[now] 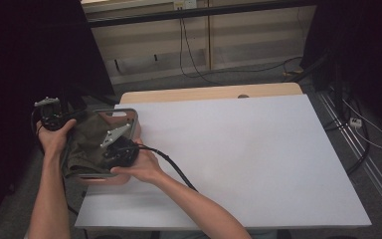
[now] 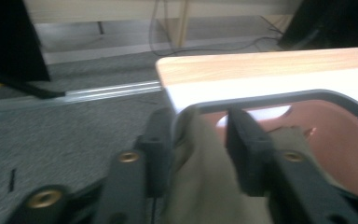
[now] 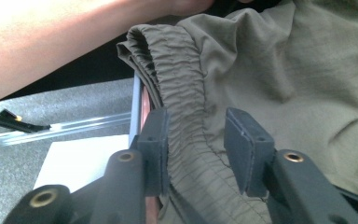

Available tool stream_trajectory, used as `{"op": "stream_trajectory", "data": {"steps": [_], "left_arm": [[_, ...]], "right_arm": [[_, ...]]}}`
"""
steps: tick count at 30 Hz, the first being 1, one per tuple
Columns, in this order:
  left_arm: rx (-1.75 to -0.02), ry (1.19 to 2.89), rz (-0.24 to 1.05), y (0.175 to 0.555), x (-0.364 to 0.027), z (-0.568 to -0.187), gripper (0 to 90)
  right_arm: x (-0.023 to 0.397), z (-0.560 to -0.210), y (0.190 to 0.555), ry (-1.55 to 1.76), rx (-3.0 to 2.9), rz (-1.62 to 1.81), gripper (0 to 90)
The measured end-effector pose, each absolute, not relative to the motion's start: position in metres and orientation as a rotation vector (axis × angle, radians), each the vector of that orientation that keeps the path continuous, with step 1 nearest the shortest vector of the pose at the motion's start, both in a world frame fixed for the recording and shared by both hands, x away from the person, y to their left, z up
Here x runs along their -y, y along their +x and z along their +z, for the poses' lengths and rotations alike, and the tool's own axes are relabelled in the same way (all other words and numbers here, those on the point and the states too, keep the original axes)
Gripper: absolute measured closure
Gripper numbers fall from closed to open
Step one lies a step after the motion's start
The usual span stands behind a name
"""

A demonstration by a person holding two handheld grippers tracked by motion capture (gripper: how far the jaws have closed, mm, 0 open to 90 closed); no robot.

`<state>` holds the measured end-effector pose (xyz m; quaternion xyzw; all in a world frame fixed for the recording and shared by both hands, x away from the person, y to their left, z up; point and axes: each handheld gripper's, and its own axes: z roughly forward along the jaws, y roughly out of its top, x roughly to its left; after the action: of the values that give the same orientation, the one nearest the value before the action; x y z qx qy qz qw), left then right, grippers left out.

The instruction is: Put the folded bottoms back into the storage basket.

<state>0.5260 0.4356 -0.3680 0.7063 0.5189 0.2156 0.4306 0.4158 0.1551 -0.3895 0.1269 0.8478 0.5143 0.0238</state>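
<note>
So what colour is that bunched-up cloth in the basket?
Olive green; the cloth shows best in the right gripper view, its gathered waistband between the claw's jaws.

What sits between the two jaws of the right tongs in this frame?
The gathered elastic waistband of the olive garment runs up between them, beside the basket rim, seen in the right gripper view. The jaws stand apart, not pressed on it.
</note>
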Motion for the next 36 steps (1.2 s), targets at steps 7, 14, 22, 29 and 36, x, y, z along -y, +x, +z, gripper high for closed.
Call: {"op": "stream_trajectory", "data": {"steps": [7, 14, 22, 29, 36], "left_arm": [[-1.298, 1.732, 0.514, 0.502, -0.447, -0.368, 58.0], [-1.304, 1.698, 0.503, 0.487, -0.452, -0.378, 76.5], [-1.264, 1.745, 0.442, 0.484, -0.44, -0.386, 87.6], [-1.27, 1.83, 0.466, 0.489, -0.428, -0.391, 88.1], [-1.264, 1.903, 0.451, 0.5, -0.419, -0.389, 88.1]], "right_arm": [[-0.145, -0.391, 0.415, 0.423, -2.603, 1.631, 40.9], [-0.133, -0.392, 0.413, 0.45, -2.568, 1.612, 34.2], [-0.127, -0.388, 0.409, 0.446, -2.55, 1.62, 32.1], [-0.126, -0.389, 0.406, 0.444, -2.548, 1.623, 32.0], [-0.124, -0.389, 0.406, 0.451, -2.545, 1.624, 32.0]]}}
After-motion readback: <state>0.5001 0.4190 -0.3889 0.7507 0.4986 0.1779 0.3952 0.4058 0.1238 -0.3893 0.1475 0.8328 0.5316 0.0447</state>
